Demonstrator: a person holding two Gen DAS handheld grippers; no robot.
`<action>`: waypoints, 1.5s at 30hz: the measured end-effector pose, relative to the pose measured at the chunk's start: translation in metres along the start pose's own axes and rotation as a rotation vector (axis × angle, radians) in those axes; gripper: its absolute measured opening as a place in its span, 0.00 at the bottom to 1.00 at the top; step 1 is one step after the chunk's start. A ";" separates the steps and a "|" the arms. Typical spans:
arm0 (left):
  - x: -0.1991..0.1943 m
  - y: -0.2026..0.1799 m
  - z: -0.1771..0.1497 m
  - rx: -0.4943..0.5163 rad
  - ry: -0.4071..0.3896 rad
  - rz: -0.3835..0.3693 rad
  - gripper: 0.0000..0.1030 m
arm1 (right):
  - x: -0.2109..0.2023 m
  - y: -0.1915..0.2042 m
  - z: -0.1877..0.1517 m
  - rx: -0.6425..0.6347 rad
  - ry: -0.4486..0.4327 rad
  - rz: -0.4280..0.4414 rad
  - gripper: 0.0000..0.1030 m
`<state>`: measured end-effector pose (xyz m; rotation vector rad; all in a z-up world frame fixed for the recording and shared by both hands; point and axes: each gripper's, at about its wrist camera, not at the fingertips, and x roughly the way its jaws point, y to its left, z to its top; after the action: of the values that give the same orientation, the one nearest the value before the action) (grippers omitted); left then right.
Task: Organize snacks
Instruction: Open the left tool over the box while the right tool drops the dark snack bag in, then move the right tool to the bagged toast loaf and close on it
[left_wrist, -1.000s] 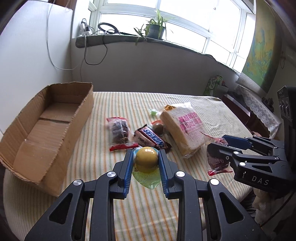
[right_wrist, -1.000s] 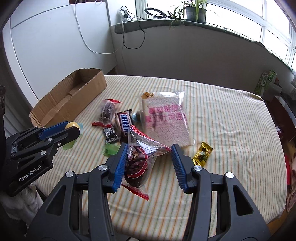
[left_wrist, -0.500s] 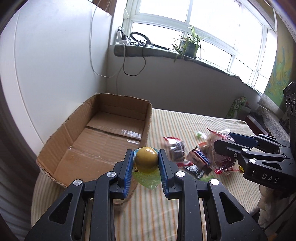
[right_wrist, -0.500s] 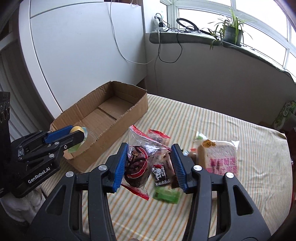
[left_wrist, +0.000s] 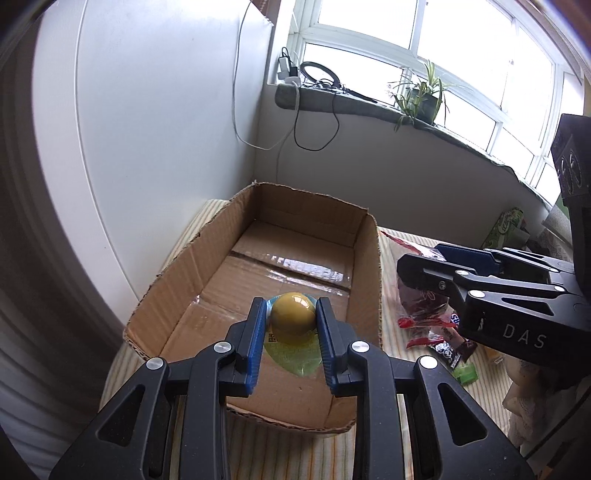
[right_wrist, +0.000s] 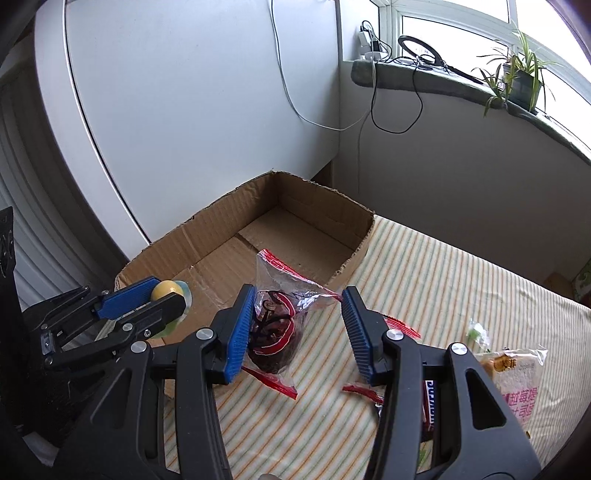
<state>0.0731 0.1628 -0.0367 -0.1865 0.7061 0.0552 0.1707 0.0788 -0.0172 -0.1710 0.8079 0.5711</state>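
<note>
Right wrist view: striped tablecloth (right_wrist: 424, 280) meets white wall (right_wrist: 207, 110), windowsill (right_wrist: 443, 83).

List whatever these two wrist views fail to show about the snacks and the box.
- Left wrist view: the cardboard box's near floor is hidden by the left claw and its yellow jelly cup.
- Left wrist view: the right claw covers most of the red-trimmed snack bag.
- Right wrist view: the chocolate bar is mostly behind that claw's finger.
- Right wrist view: the bread pack is cut off by the lens edge.
</note>
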 end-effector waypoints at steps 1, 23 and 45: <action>0.002 0.002 0.000 -0.001 0.002 0.004 0.25 | 0.004 0.002 0.002 -0.004 0.003 -0.001 0.49; 0.003 0.013 -0.001 -0.023 -0.001 0.027 0.43 | 0.015 0.020 0.016 -0.035 -0.013 0.012 0.70; -0.029 -0.019 -0.002 0.005 -0.040 0.005 0.59 | -0.048 -0.009 -0.001 -0.020 -0.093 -0.065 0.91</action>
<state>0.0522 0.1445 -0.0167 -0.1790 0.6671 0.0616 0.1486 0.0504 0.0160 -0.1874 0.7042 0.5224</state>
